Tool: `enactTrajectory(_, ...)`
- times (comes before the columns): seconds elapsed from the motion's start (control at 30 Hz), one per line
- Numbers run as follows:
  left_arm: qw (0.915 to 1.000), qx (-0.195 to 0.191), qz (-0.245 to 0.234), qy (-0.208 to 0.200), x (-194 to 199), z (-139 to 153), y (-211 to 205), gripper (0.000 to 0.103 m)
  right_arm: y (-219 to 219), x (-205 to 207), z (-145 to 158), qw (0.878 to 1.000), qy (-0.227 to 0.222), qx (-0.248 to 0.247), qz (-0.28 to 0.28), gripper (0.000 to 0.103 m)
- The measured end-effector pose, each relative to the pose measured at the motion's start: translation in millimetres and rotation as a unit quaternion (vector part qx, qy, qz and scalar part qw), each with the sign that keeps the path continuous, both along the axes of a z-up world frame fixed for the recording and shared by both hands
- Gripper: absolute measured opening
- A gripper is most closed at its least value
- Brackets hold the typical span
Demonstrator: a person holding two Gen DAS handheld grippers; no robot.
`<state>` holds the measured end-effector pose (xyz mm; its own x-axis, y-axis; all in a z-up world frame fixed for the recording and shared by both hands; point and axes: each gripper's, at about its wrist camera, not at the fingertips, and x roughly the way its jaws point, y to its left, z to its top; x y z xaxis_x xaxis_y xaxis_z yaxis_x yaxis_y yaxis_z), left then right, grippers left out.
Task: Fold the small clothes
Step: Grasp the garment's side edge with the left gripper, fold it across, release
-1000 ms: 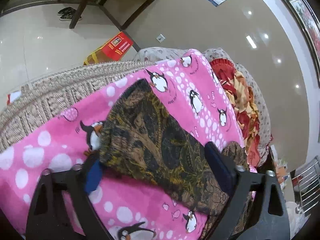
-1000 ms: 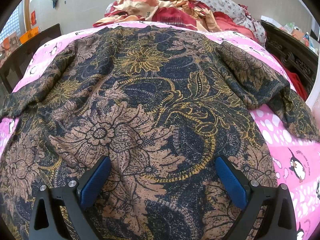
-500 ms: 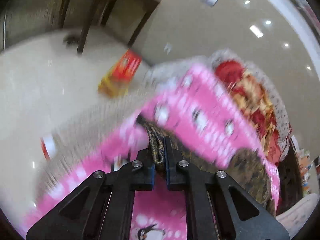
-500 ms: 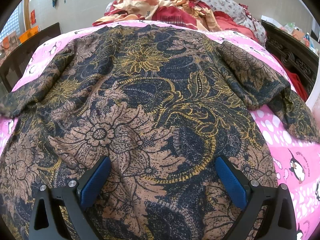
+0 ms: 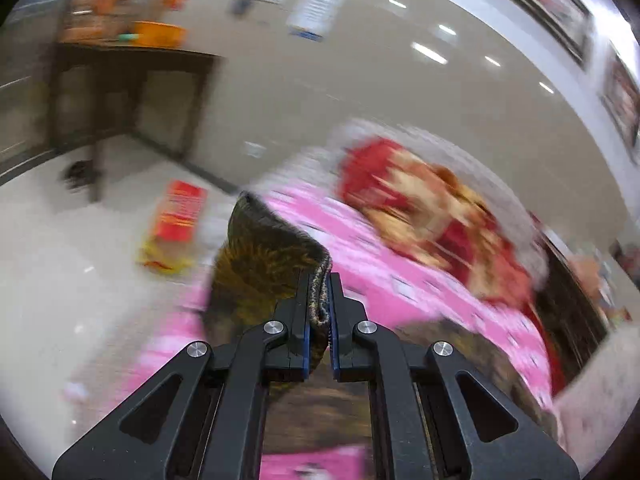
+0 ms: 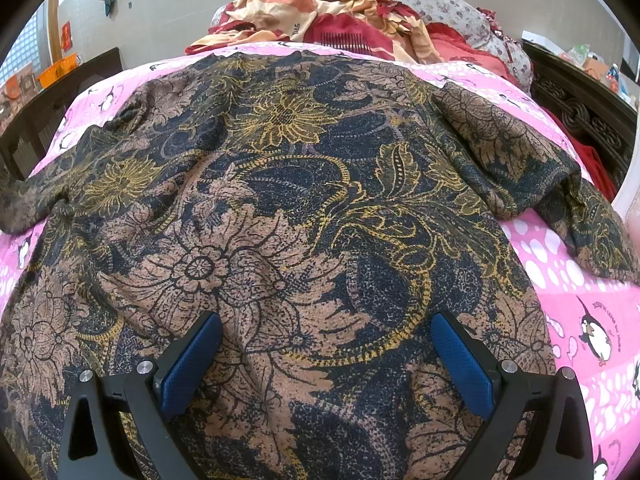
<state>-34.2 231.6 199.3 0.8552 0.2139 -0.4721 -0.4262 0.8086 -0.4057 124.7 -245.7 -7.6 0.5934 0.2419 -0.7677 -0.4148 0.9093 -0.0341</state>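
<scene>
A dark floral shirt (image 6: 304, 208) in navy, brown and gold lies spread flat on a pink penguin-print bedsheet (image 6: 580, 292). My right gripper (image 6: 326, 344) is open, its blue pads resting on the shirt's lower part. My left gripper (image 5: 319, 300) is shut on the shirt's left sleeve (image 5: 264, 256) and holds it lifted above the sheet (image 5: 384, 276); this view is motion-blurred. The right sleeve (image 6: 568, 196) lies out on the sheet.
A rumpled red and orange blanket (image 6: 332, 20) and a floral pillow (image 6: 448, 0) lie at the head of the bed. A dark carved headboard (image 6: 584, 108) stands at right. A dark wooden table (image 5: 128, 84) and a red box (image 5: 178, 216) are on the floor.
My left gripper closed on the left sleeve and lifted it, swinging up and over toward the bed. My right gripper stayed open and still on the shirt.
</scene>
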Motion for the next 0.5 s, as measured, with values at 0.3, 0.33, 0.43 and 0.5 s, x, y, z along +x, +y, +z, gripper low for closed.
enactTrajectory(0.3, 0.9671, 0.004, -0.244, 0.070, 177, -83, -228, 0.005, -1, 0, 1, 1.000, 0.002, 0.009, 0.001, 0.103)
enactTrajectory(0.33, 0.9574, -0.016, -0.274, 0.090, 191, -103, -246, 0.005, -2, 1, 1, 1.000, 0.002, 0.010, 0.001, 0.103)
enactTrajectory(0.43, 0.9385, -0.027, -0.313, 0.144, 206, -141, -280, 0.006, -3, 0, 1, 1.000, 0.005, 0.016, 0.000, 0.103)
enactTrajectory(0.5, 0.9319, -0.041, -0.326, 0.154, 200, -152, -283, 0.008, -5, 0, 3, 1.000, 0.011, 0.017, -0.001, 0.103)
